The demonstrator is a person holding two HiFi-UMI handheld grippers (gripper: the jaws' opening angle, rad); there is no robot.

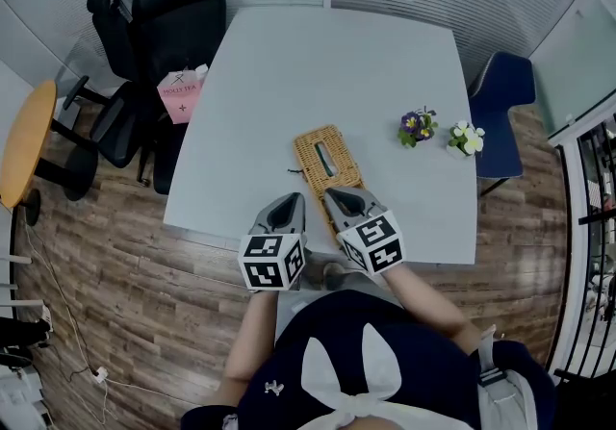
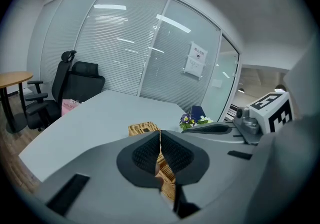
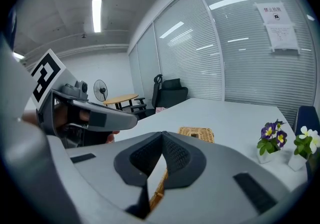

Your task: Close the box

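A long wicker box [image 1: 325,161] with a slot in its top lies near the front of the pale table [image 1: 289,72]. My left gripper [image 1: 291,199] hovers just left of the box's near end, jaws shut and empty. My right gripper [image 1: 337,194] hangs over that near end, also shut with nothing between its pads. In the left gripper view the left gripper [image 2: 160,137] shows its pads meeting, with the box [image 2: 144,128] beyond them. The right gripper view has the right gripper [image 3: 162,139] closed above the box [image 3: 196,133]. Both grippers are above the box, apart from it.
Two small flower pots [image 1: 417,126] [image 1: 466,138] stand right of the box. Black office chairs [image 1: 159,29] and a pink bag [image 1: 180,94] are at the table's left, a blue chair [image 1: 505,91] at its right. A round wooden table [image 1: 24,139] stands far left.
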